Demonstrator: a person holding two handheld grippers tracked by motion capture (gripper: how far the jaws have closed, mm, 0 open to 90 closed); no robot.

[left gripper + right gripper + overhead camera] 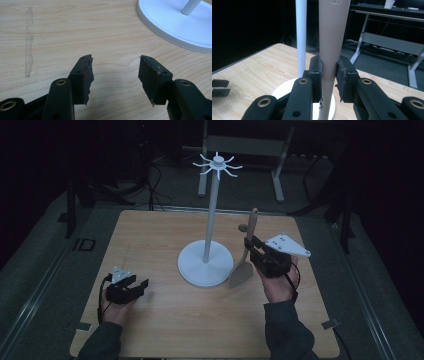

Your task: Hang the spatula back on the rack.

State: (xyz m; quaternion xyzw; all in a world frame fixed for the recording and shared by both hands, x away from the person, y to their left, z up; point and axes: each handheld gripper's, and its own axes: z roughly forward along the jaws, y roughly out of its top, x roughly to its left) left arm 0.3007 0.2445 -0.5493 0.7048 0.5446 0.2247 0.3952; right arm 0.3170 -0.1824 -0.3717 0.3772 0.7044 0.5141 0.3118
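A white hanging stand (213,210) with a round base (205,263) and several hooks on top rises mid-table. Just right of the base my right gripper (249,247) is shut on the handle of a beige spatula (246,255); the spatula stands upright, blade down by the tabletop. In the right gripper view the handle (331,47) is pressed between the pads of my right gripper (329,78), with the stand's pole (301,37) just behind. At the front left my left gripper (142,285) rests low over the table, open and empty. Its fingertips (115,65) point toward the stand base (175,25).
The wooden table (150,240) stands in a dark room. A strip of tape residue (29,42) marks the wood left of the left gripper. A desk frame (245,150) stands on the floor beyond the table's far edge.
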